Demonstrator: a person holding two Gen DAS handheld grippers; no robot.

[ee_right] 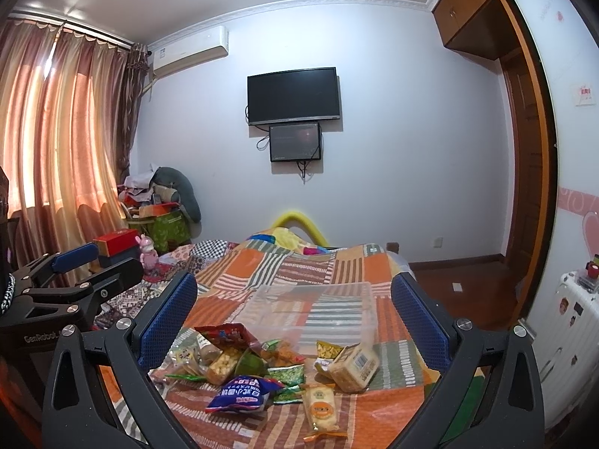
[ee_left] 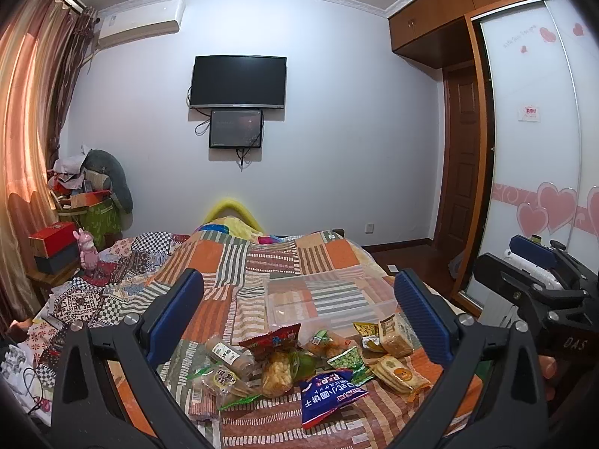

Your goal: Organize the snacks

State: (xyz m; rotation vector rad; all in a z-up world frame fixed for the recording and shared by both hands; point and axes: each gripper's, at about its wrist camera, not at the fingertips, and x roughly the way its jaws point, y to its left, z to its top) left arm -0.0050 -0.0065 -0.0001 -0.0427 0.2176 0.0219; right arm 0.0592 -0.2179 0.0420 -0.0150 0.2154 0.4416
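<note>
- Your left gripper [ee_left: 297, 307] sits nearest the lens, its blue-padded fingers [ee_left: 176, 310] spread wide with nothing between them; it hangs above the snack pile.
- Your right gripper [ee_right: 294, 308] is likewise released, fingers [ee_right: 419, 321] wide apart and empty, above the same pile; in the left wrist view it shows at the right edge [ee_left: 531, 262].
- The patchwork bedspread [ee_left: 269, 258] in orange, grey and brown stripes carries everything.
- The clear plastic bin [ee_right: 310, 307] lies on the bedspread just beyond the snacks, between your right fingers in that view; it holds no snacks.
- The snack pile [ee_left: 299, 363] lies loose on the bedspread ahead of both grippers, near the bin's closer wall, untouched by either tool.
- The blue biscuit bag [ee_left: 329, 393] is the closest of the pile, lying flat, centred between your left fingers.
- The red packet [ee_right: 224, 336] leans up at the pile's far left, right by the bin's near corner.
- The pale yellow cracker pack [ee_right: 320, 404] lies just right of the blue bag.
- The tan wrapped block [ee_right: 353, 368] rests tilted at the pile's right, close to your right gripper's right finger.
</note>
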